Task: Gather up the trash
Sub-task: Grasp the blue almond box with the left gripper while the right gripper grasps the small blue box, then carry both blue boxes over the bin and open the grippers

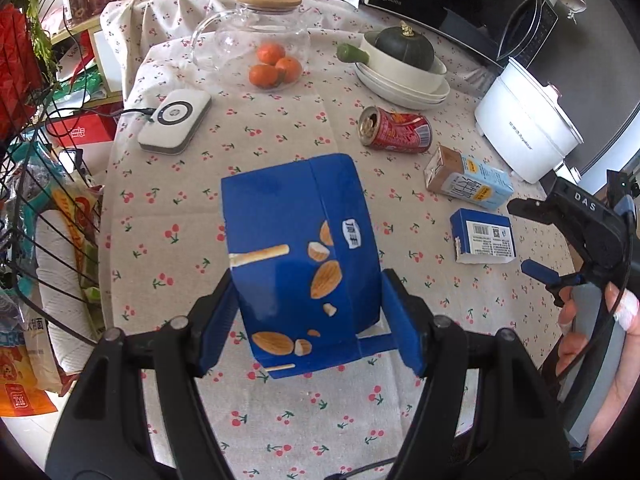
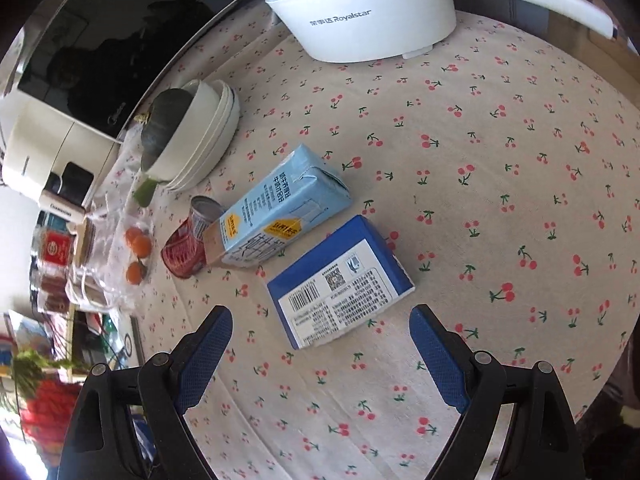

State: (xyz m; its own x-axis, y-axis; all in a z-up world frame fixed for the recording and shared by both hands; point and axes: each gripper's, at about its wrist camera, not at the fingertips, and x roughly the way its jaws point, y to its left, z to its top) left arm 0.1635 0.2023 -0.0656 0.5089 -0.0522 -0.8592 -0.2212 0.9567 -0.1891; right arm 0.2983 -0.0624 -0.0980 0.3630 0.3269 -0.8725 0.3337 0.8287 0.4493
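Left tool (image 1: pixel 308 320): half open, pads clamped on the two sides of a blue snack box (image 1: pixel 300 256), lower third. Box is clear of the bench (image 1: pixel 280 412), tilted, top end pointing far. Judged empty cardboard: light, thin-walled, will cave if squeezed harder; glossy print, so some slip risk. Grip across the narrow sides looks adequate; keep pressure modest.

Right tool (image 2: pixel 320 356): jaws wide, nothing between the pads. Hangs over the near edge of a small blue box (image 2: pixel 340 284) lying flat, label side up, on the bench right of centre. Judged light, stiff enough across its short width, one end flap torn open per left view. Best hold: across the two long edges, mid-length, not at the open end.

Other trash on bench:
- Milk carton (image 2: pixel 276 216), pale blue, on its side, just beyond the small box, apart from it. Light, waxy, possible dregs; take across the flat faces.
- Red can (image 1: pixel 396 132), on its side, opened end facing left, touching the carton's end in the right view. Round, will roll; take across the body.

Non-trash nearby: white cooker (image 2: pixel 360 12) far right, stacked plates (image 1: pixel 400 84), glass jug (image 1: pixel 256 40). Avoid knocking.
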